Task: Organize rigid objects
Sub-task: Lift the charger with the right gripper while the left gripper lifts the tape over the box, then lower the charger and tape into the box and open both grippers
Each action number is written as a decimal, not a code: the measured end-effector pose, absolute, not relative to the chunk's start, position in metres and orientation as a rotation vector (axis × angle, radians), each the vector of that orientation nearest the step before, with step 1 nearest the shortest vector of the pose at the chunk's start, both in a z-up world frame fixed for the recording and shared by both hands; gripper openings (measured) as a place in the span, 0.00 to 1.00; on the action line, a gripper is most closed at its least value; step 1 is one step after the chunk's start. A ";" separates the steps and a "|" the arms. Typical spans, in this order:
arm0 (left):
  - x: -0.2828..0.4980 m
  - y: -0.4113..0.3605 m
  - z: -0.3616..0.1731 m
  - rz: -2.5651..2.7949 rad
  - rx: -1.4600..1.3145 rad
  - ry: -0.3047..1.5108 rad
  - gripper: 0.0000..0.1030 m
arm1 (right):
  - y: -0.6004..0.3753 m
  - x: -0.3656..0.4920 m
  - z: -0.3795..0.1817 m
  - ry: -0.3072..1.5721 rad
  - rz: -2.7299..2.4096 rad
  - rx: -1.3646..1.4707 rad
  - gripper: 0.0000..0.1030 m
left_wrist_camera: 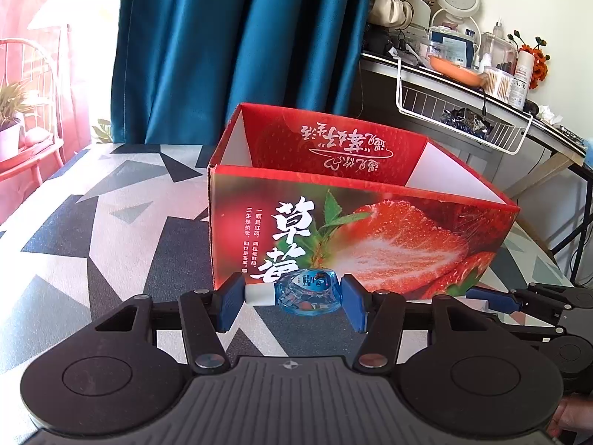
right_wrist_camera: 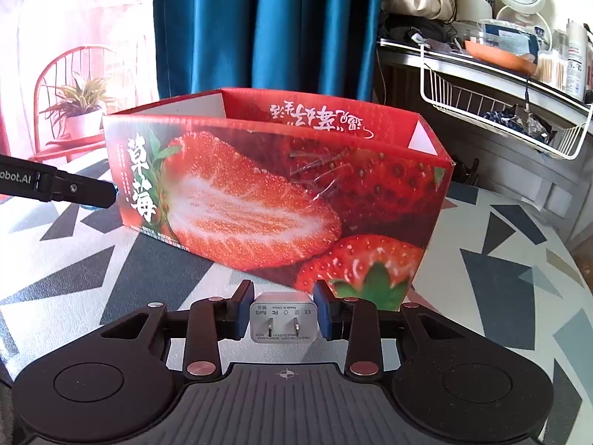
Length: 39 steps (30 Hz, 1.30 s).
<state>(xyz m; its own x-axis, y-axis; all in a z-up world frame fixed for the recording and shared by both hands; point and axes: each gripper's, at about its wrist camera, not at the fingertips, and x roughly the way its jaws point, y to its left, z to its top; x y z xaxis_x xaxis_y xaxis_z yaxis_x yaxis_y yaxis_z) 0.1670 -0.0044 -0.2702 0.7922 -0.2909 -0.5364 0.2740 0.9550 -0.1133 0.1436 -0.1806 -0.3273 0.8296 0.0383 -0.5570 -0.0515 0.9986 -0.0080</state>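
— What carries everything here?

— A bench (left_wrist_camera: 111,222) under a cloth of grey, black and white triangles (with a few pale green ones toward the right edge).

— And what lies on it?

— An open-topped red strawberry carton (left_wrist_camera: 370,230), standing upright on the cloth, its printed long wall facing both cameras.

— Anything inside it?

— Cannot tell; the wall hides the floor.

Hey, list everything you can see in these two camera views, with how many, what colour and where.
Box: one, red strawberry print, open top, on the table.
Correction tape: one, clear blue with white cap, between the left gripper's pads.
Charger plug: one, white, prongs facing the camera, between the right gripper's pads.
Table: one, grey, white and black triangle pattern.
Curtain: one, teal, behind the box.
Wire basket: one, white, under the cluttered shelf.
Left gripper: black, blue pads.
Right gripper: black, blue pads.
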 end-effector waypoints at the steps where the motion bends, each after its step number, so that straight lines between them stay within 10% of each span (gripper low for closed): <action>1: 0.167 -0.004 -0.270 -0.303 -0.030 0.580 0.57 | -0.180 0.142 -0.325 0.583 0.048 -0.024 0.31; 39: 0.237 -0.042 -0.222 -0.344 0.031 0.448 0.57 | -0.212 0.226 -0.257 0.425 0.059 0.028 0.31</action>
<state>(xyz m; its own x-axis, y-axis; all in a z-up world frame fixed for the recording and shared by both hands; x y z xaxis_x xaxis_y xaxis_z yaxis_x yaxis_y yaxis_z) 0.2365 -0.0417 -0.2223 0.8447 -0.3195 -0.4295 0.3331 0.9418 -0.0454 0.2260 -0.2115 -0.2568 0.9095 0.0629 -0.4110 -0.0512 0.9979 0.0394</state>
